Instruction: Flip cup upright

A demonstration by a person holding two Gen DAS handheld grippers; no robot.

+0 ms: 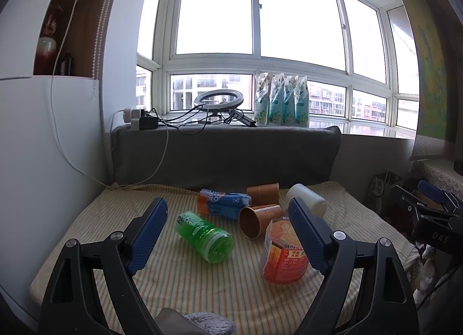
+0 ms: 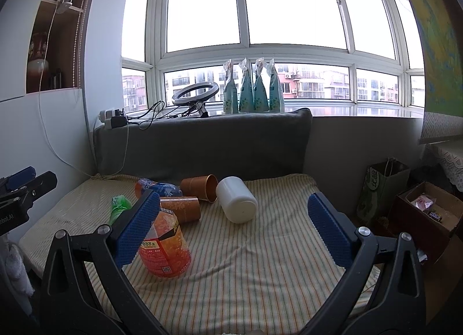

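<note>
Left wrist view: the left gripper hangs wide open and empty over the striped cloth; a copper cup lies sideways at 1 o'clock, its far end hidden behind the orange bottle.

Right wrist view: the right gripper gapes empty; the left finger partly hides that cup at 11 o'clock.

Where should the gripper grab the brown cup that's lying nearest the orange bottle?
Probably across the near brown cup at mid-body, coming from above with the open left gripper. It lies on its side, so its round wall faces up, and the orange bottle crowds its far side.
</note>
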